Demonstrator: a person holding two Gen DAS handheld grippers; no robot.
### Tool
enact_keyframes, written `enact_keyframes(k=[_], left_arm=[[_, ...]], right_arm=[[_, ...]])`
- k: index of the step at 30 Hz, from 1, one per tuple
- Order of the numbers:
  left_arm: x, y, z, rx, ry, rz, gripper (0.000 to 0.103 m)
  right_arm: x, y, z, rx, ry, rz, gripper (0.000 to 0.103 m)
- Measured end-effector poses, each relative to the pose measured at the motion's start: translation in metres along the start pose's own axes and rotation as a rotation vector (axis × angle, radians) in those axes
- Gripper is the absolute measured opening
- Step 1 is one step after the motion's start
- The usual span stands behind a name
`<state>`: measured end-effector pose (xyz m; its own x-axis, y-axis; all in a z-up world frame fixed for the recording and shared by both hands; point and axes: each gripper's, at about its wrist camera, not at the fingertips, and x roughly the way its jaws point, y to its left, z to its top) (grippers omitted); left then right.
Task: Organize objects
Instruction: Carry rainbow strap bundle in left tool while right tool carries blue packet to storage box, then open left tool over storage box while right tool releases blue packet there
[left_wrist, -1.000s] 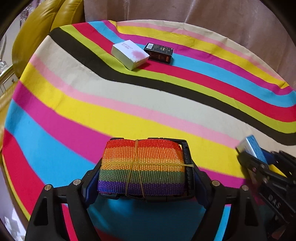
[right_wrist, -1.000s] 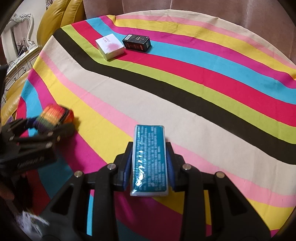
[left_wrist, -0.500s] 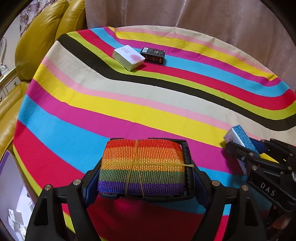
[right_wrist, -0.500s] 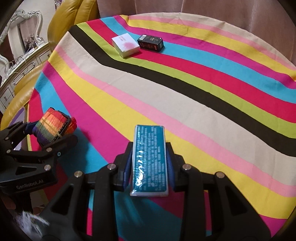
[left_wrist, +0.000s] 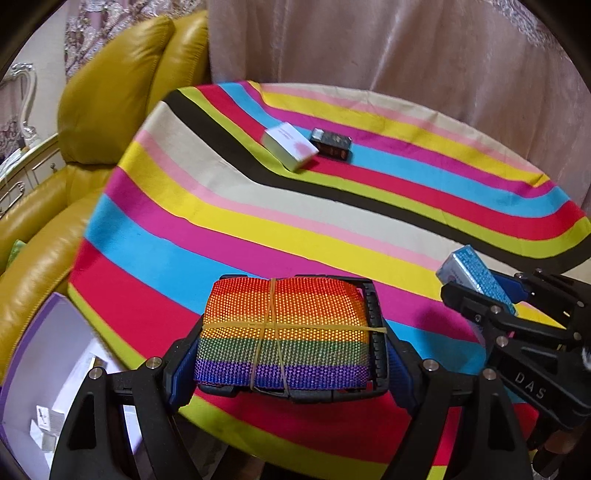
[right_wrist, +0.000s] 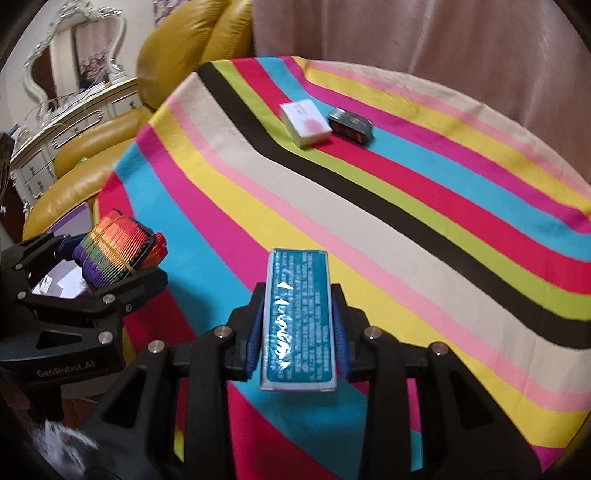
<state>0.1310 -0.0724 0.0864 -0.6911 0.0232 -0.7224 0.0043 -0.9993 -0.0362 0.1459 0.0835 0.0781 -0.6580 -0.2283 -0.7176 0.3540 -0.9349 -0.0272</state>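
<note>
My left gripper (left_wrist: 286, 328) is shut on a rainbow woven strap bundle (left_wrist: 284, 332) tied with a yellow rubber band, held above the near edge of the striped table (left_wrist: 258, 206). My right gripper (right_wrist: 297, 317) is shut on a teal box (right_wrist: 297, 321), also lifted over the table's near side. Each gripper shows in the other view: the teal box (left_wrist: 476, 273) at the right, the strap bundle (right_wrist: 114, 251) at the left. Far across the cloth lie a white box with a pink patch (left_wrist: 290, 146) and a small black box (left_wrist: 330, 142) beside it.
A yellow leather sofa (left_wrist: 92, 122) stands left of the round table, with a curtain (left_wrist: 406, 55) behind. An open purple box (left_wrist: 44, 373) holding small white items sits below the table's near-left edge. An ornate white dresser (right_wrist: 66, 107) stands at the far left.
Both grippers have pulled back and risen with their loads, so the table looks smaller and its near edge, the sofa and the purple box have come into view.
</note>
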Motion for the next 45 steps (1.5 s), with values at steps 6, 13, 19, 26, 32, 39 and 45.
enact_keyframes(k=[6,13,19,26,32,39,45], left_arm=[[-0.022,0.029,-0.003,-0.044,-0.031,0.032,0.083],[-0.046,0.066,-0.014,-0.106,-0.063,0.089,0.083],[-0.065,0.099,-0.026,-0.166,-0.087,0.135,0.083],[-0.083,0.145,-0.048,-0.256,-0.102,0.218,0.083],[-0.091,0.191,-0.070,-0.356,-0.083,0.280,0.083],[-0.105,0.240,-0.102,-0.474,-0.068,0.358,0.083],[-0.134,0.267,-0.119,-0.545,-0.121,0.453,0.083]], right_arm=[[-0.009,0.036,0.011,-0.080,-0.021,0.039,0.037],[-0.013,0.080,0.020,-0.168,-0.033,0.104,0.037],[-0.014,0.118,0.026,-0.250,-0.033,0.147,0.037],[-0.018,0.167,0.037,-0.373,-0.051,0.198,0.037],[-0.016,0.213,0.043,-0.473,-0.050,0.273,0.037],[-0.011,0.264,0.038,-0.565,-0.021,0.363,0.037],[-0.014,0.317,0.026,-0.685,-0.020,0.449,0.037]])
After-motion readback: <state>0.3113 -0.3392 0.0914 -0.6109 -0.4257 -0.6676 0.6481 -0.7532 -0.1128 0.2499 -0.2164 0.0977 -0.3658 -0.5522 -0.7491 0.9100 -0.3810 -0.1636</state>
